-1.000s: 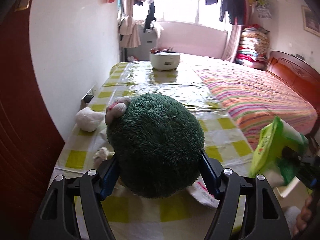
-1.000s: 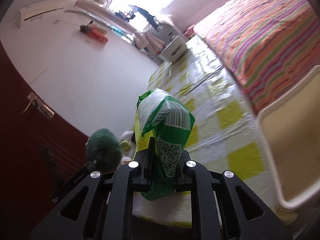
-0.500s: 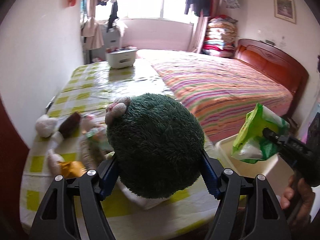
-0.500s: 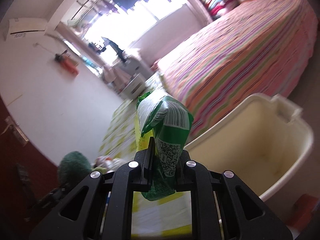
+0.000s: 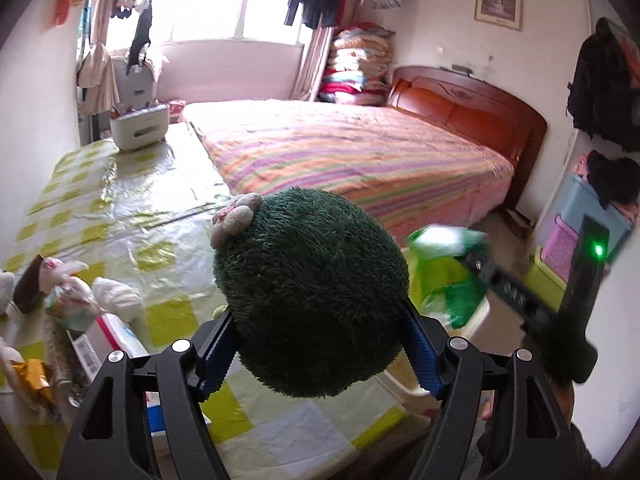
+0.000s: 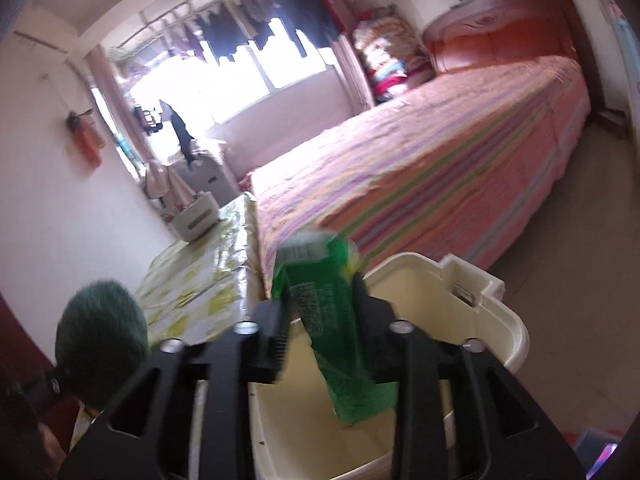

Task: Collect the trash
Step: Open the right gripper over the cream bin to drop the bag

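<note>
**Green bag over the bin, fuzzy ball held tight**

Right gripper opening now, just above the cream bin. Green bag between the two black fingers, tilted and blurry, its low end down inside the bin's mouth. A gap on the left side of the bag; the right finger close against it. No firm squeeze to be seen. Bin open at the top, pale and bare inside, right beside the near end of the table.

Left gripper clenched on a dark green fuzzy ball. Blue pads pressed into its left and right sides. A small pink and grey flower on top of the ball. Ball up above the near edge of the table, seen also at the left in the right camera.

From the left camera, the green bag to the right of the ball, with the right gripper at it, above the bin. A hand around that gripper's handle, low at the right.

More trash on the near left of the table: white crumpled paper, a small box, a yellow wrapper. Yellow and white checked cloth under a shiny cover. A white box at the far end. Striped bed to the right of the table, red headboard far right. Clothes hung up at the bright window.
</note>
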`<action>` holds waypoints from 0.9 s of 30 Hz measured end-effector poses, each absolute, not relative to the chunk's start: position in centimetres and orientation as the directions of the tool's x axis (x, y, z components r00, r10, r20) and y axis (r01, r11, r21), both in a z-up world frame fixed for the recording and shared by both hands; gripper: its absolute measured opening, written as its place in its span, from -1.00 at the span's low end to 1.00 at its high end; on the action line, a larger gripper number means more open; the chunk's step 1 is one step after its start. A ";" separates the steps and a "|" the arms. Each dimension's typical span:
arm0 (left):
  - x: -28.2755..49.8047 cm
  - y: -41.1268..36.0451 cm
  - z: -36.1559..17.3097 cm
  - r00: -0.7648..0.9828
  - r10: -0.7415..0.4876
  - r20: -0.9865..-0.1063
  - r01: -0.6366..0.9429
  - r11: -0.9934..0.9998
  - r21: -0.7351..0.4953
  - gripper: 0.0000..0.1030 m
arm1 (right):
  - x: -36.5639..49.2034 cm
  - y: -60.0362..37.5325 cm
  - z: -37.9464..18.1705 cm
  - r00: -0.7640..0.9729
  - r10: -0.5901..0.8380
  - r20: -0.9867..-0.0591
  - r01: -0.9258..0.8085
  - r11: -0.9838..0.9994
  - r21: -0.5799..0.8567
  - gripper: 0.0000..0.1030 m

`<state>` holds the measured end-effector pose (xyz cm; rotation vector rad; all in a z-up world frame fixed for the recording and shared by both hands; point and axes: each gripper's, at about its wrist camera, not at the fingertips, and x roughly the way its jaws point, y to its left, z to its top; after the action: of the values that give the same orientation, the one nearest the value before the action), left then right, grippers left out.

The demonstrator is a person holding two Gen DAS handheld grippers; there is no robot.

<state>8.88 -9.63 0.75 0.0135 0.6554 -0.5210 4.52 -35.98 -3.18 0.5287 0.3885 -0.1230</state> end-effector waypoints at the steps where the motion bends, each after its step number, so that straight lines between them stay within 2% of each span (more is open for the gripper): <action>1: 9.1 -9.8 0.4 0.659 -0.466 -0.590 0.470 0.868 -0.161 0.38 | 4.5 -36.4 -3.5 0.919 -0.011 -0.393 0.218 0.846 0.486 -0.17; 8: 10.4 -11.6 0.0 0.625 -0.497 -0.602 0.488 0.850 -0.195 0.38 | 3.8 -38.0 -4.3 0.923 -0.039 -0.383 0.247 0.823 0.511 0.25; 12: 10.7 -12.6 -0.3 0.614 -0.501 -0.611 0.494 0.847 -0.198 0.38 | 3.5 -38.7 -4.6 0.926 -0.020 -0.376 0.236 0.808 0.540 0.36; 14: 10.8 -13.3 -0.5 0.606 -0.498 -0.621 0.499 0.846 -0.191 0.38 | 3.8 -38.8 -4.9 0.916 -0.023 -0.401 0.254 0.807 0.534 0.37; 16: 10.7 -13.9 -0.5 0.604 -0.493 -0.626 0.498 0.847 -0.187 0.38 | 4.9 -38.1 -5.2 0.862 -0.082 -0.500 0.330 0.840 0.431 0.39; 17: 10.6 -14.0 -0.5 0.605 -0.490 -0.628 0.498 0.848 -0.182 0.39 | 5.1 -37.9 -5.4 0.857 -0.074 -0.511 0.323 0.848 0.420 0.40; 18: 10.6 -14.1 -0.4 0.609 -0.484 -0.629 0.496 0.850 -0.174 0.39 | 5.1 -37.8 -5.3 0.863 -0.053 -0.503 0.302 0.851 0.429 0.40; 21: 10.6 -14.1 -0.2 0.620 -0.473 -0.626 0.486 0.858 -0.167 0.39 | 3.4 -38.2 -4.4 0.914 -0.053 -0.402 0.263 0.832 0.488 0.40; 23: 10.7 -14.2 -0.2 0.624 -0.468 -0.626 0.483 0.861 -0.162 0.40 | 3.5 -38.0 -4.5 0.896 -0.096 -0.433 0.306 0.841 0.446 0.43; 25: 10.8 -14.4 -0.1 0.624 -0.465 -0.628 0.482 0.862 -0.159 0.40 | 4.7 -37.5 -5.1 0.871 -0.059 -0.488 0.295 0.857 0.423 0.43; 27: 10.9 -14.4 -0.1 0.623 -0.463 -0.631 0.479 0.863 -0.160 0.40 | 4.1 -38.3 -4.9 0.913 0.032 -0.407 0.206 0.824 0.527 0.43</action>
<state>10.94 -14.44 -0.13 0.0243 0.7175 -0.5411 4.08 -38.34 -4.89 0.5987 0.4163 -0.0954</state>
